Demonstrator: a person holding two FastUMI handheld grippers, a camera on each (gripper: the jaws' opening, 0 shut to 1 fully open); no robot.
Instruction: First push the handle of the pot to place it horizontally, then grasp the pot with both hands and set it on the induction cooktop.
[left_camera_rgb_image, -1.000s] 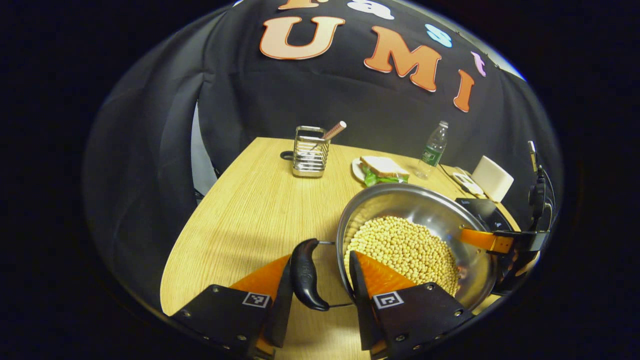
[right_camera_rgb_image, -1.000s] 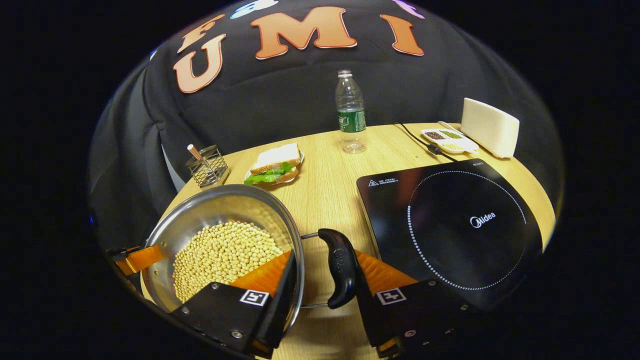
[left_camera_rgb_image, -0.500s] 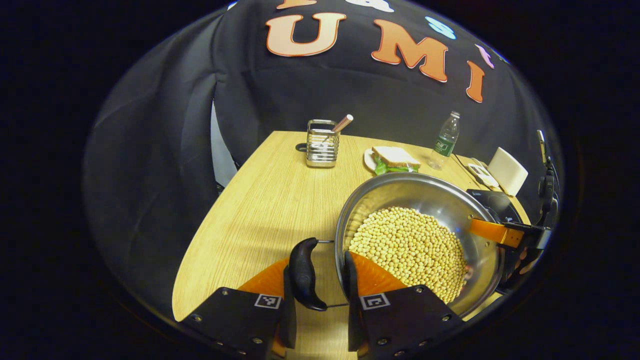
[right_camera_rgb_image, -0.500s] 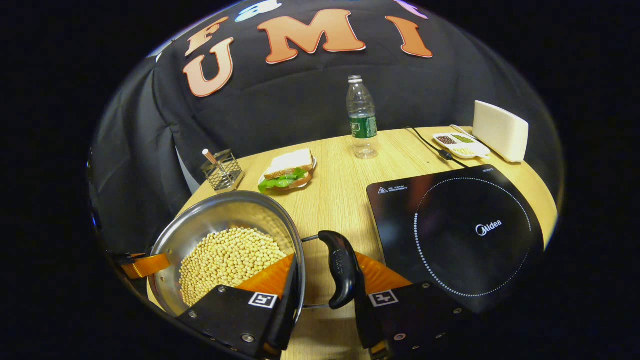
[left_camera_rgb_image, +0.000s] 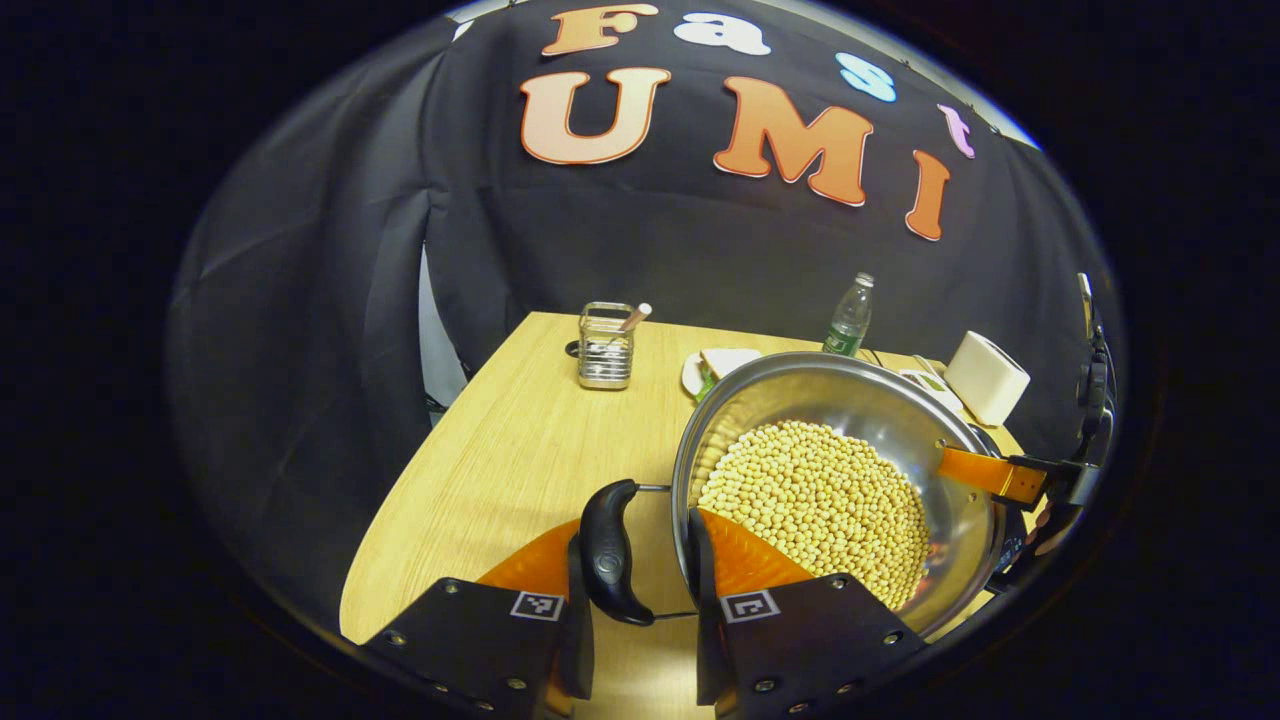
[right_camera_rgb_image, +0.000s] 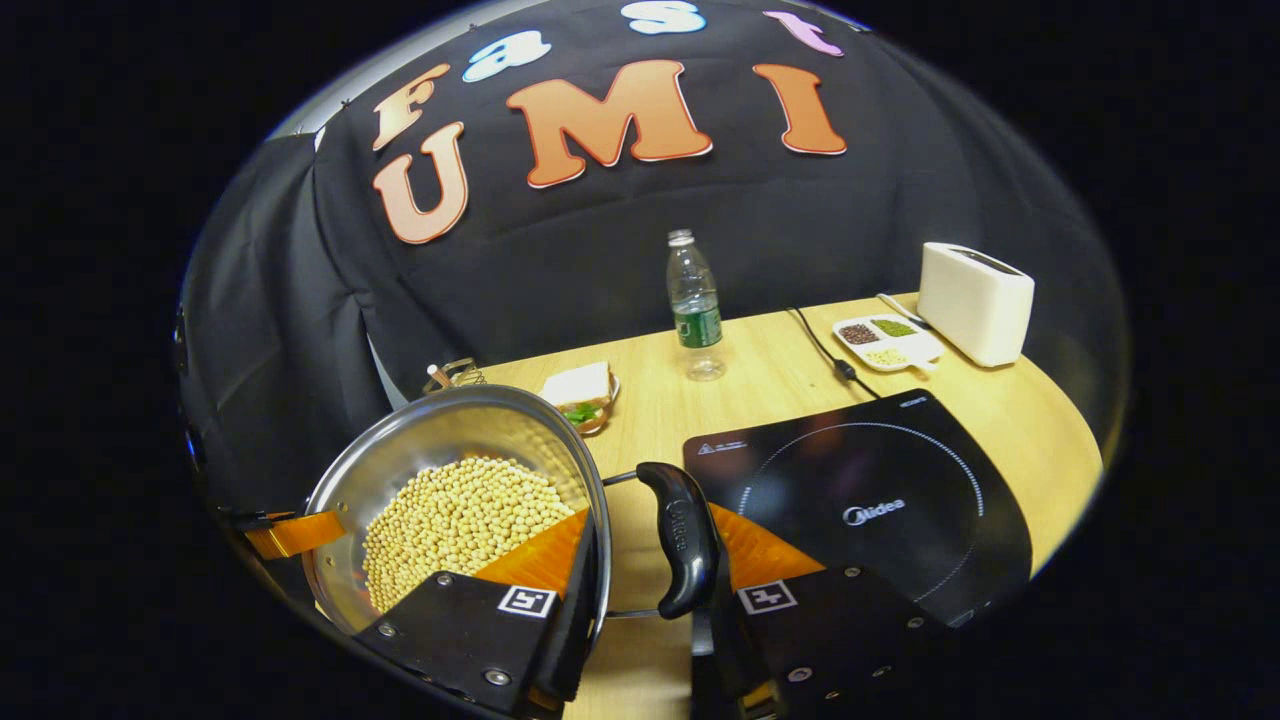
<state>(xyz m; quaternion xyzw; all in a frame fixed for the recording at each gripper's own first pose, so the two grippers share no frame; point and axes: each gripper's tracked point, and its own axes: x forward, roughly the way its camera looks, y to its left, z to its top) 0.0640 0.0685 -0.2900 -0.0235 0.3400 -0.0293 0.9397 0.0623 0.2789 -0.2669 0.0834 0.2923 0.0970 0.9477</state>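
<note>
A steel pot (left_camera_rgb_image: 880, 400) (right_camera_rgb_image: 450, 425) full of soybeans is held between both grippers, seemingly a little above the wooden table (left_camera_rgb_image: 520, 440). My left gripper (left_camera_rgb_image: 635, 595) is shut on its black left handle (left_camera_rgb_image: 608, 545), one finger inside the rim. My right gripper (right_camera_rgb_image: 648, 590) is shut on the black right handle (right_camera_rgb_image: 682, 535) in the same way. Each gripper also appears across the pot from the other: the right gripper (left_camera_rgb_image: 1000, 478) and the left gripper (right_camera_rgb_image: 290, 533). The black induction cooktop (right_camera_rgb_image: 860, 500) lies just right of the pot.
A wire utensil holder (left_camera_rgb_image: 604, 345), a sandwich plate (right_camera_rgb_image: 585, 392), a water bottle (right_camera_rgb_image: 694, 305), a compartment dish (right_camera_rgb_image: 885, 343) and a white toaster (right_camera_rgb_image: 975, 302) stand toward the back. The cooktop's cord (right_camera_rgb_image: 820, 345) runs back across the table.
Both grippers closed tighter on the handles. The pot has come up with them, and its rim now covers most of the sandwich in the left gripper view.
</note>
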